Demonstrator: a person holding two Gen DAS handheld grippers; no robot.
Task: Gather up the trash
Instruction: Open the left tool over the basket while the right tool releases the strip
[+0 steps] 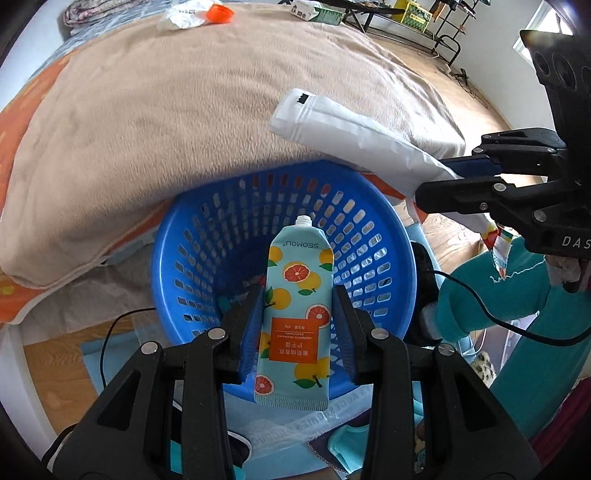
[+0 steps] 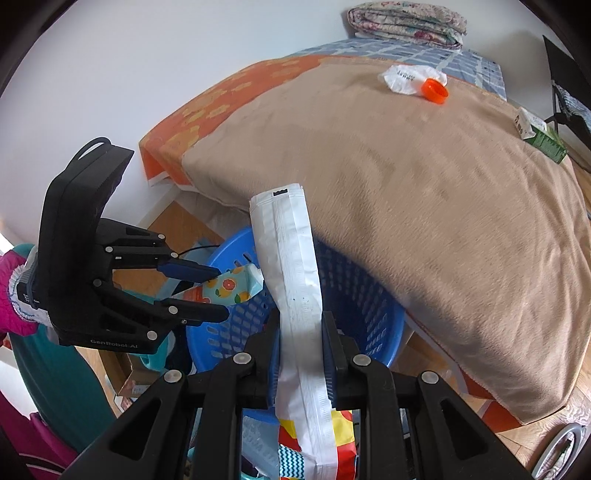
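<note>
Holding a tube (image 1: 294,314) of hand cream, the left tongs (image 1: 299,325) hang directly over the blue basket (image 1: 192,258). The tube is pale blue with orange-fruit prints, and its capless nozzle points away from the camera toward the far wall of the basket. Both blue pads press against the long sides of the tube near its middle. In the right wrist view the same tube (image 2: 231,286) shows between the fingers of the left tongs (image 2: 218,293), above the near-left rim of the basket (image 2: 369,332).

The right tongs (image 2: 300,350) are closed on a white pouch (image 2: 291,266). The pouch is long and flat, with a sealed seam along its length and a small black mark at its far end. The far end reaches past the basket rim and over the near edge of the bed. In the left wrist view the pouch (image 1: 354,144) slants from the right tongs (image 1: 439,181) up toward the tan blanket (image 1: 207,110).

The basket stands on the floor, just beside the near edge of the bed. The tan blanket covers most of the bed. At its far edge lie a crumpled white wrapper (image 2: 406,79) and an orange cap (image 2: 436,90), touching each other. A green-and-white carton (image 2: 541,134) lies at the far right edge of the bed. A folded quilt (image 2: 406,24) sits at the far end against the wall.
</note>
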